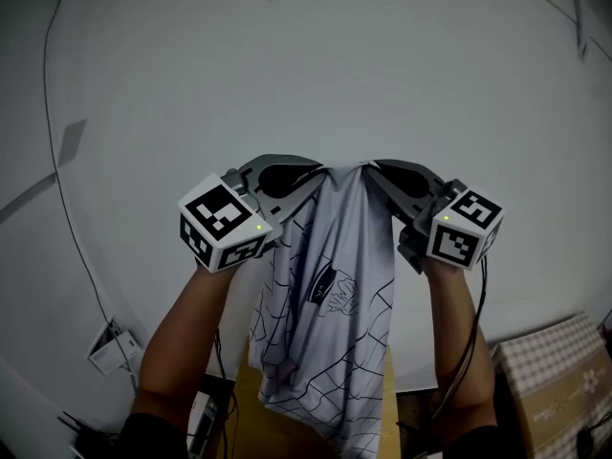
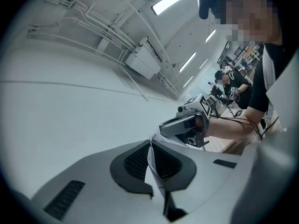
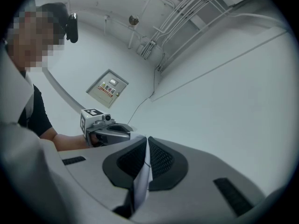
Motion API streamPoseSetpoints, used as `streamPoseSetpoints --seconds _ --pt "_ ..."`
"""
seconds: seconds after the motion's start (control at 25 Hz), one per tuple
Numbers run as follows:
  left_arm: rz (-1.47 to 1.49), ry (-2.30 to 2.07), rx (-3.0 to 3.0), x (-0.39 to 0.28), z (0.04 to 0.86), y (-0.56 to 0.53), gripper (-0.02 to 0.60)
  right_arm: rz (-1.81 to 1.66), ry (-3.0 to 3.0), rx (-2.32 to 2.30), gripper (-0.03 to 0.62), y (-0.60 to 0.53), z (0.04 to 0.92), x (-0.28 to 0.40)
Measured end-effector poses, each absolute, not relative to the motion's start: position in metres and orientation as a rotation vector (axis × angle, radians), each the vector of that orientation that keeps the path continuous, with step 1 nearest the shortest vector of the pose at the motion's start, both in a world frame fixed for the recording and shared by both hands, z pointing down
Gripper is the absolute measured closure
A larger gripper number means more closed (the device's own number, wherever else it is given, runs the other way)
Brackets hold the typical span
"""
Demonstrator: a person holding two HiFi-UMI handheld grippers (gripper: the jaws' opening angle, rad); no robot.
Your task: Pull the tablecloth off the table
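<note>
Left claw (image 1: pixel 304 178) and right claw (image 1: pixel 382 172) each clamp the top edge of the web-patterned tablecloth (image 1: pixel 330 295), raised and close together so it hangs below them, lifting, I judge, off the bench (image 1: pixel 241 390).

A labelled panel (image 3: pixel 107 88) hangs on the wall (image 3: pixel 219 97).

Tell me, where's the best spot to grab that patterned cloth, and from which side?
By its top edge, at two spots, with one gripper coming in from each side. The tablecloth is thin and limp, so its edge fits flat between the pads. The left gripper and right gripper pinch it just so, and the rest hangs in loose folds below them.
</note>
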State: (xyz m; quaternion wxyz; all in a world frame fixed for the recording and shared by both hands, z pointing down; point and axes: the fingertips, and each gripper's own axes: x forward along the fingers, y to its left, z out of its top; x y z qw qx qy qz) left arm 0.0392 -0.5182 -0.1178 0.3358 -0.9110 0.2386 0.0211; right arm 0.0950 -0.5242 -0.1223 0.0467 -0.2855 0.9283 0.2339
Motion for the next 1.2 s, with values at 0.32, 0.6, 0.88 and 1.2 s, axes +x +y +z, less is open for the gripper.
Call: streamPoseSetpoints --seconds 0.32,0.6,0.88,1.2 --pt "0.057 0.620 -2.356 0.0398 -0.1206 -0.5118 0.568 0.683 2.786 -0.845 0.574 -0.5170 -0.1268 0.0944" --pt "0.044 0.618 -2.402 0.0399 -0.1180 -0.5194 0.568 0.716 2.805 -0.885 0.574 -0.5218 -0.1240 0.0942" --pt "0.077 0.612 -2.441 0.0390 -0.1142 -0.5201 0.568 0.728 2.815 -0.890 0.574 -0.5210 -0.1228 0.0922" --pt "0.079 0.593 -2.451 0.0407 -0.1160 -0.5181 0.568 0.723 2.806 -0.882 0.574 -0.5211 -0.1240 0.0940"
